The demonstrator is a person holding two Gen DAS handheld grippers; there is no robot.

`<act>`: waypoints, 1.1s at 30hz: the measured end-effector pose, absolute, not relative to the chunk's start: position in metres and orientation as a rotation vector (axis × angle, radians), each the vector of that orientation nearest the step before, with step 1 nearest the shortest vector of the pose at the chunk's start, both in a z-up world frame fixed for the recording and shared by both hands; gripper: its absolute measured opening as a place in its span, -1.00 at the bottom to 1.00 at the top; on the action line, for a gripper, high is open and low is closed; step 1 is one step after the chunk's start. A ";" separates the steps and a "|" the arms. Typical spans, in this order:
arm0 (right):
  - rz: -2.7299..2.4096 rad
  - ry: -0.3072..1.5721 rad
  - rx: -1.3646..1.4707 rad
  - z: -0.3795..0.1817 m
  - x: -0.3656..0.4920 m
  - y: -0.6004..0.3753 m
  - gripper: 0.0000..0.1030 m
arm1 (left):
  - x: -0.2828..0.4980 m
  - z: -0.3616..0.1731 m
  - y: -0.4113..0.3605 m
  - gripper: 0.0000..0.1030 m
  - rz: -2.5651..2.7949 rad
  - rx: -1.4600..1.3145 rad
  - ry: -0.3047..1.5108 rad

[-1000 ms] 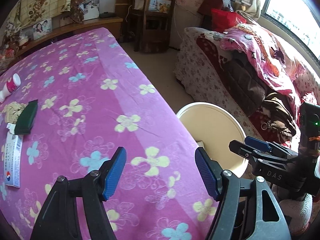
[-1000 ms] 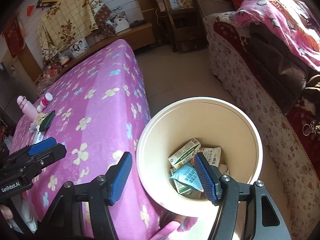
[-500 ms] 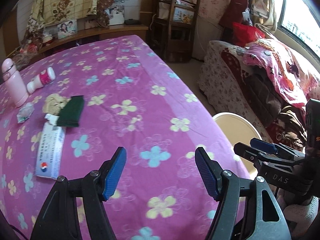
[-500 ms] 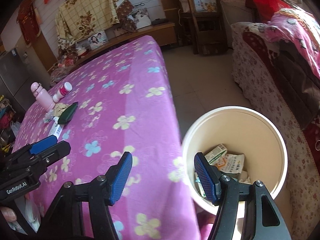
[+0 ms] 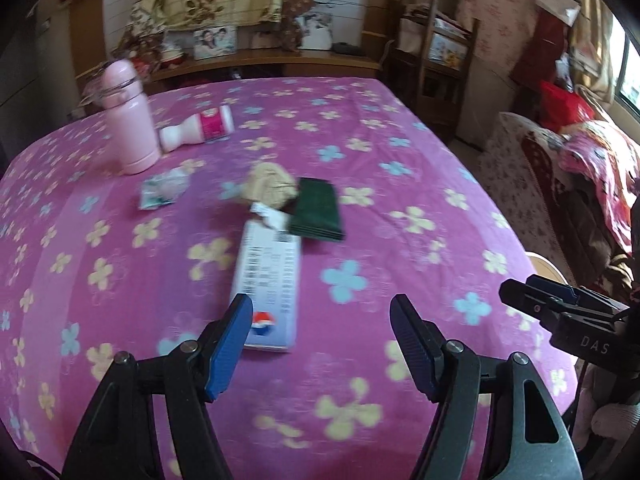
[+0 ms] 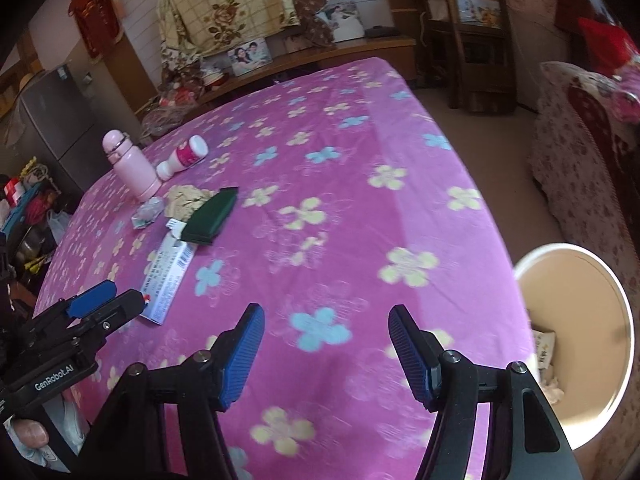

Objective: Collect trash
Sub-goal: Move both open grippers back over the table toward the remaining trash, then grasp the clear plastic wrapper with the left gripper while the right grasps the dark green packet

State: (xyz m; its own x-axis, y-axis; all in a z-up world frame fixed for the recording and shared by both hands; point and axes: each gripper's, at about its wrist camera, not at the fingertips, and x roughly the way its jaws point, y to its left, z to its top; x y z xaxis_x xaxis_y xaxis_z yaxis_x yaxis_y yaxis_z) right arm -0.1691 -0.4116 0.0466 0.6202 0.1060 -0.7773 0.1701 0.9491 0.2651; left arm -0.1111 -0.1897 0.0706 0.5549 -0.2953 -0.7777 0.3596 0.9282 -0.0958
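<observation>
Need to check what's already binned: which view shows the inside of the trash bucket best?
The right wrist view: the trash bucket shows its open mouth with wrappers at the bottom. The left wrist view catches only a sliver of its rim past the table edge.

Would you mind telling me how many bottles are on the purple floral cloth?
2: an upright pink bottle at the far left, and a white bottle with a pink label lying just beside it.
</observation>
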 end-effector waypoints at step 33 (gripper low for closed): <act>0.117 1.020 0.272 0.007 0.015 -0.315 -0.17 | 0.093 0.025 -0.097 0.49 -0.264 0.033 0.971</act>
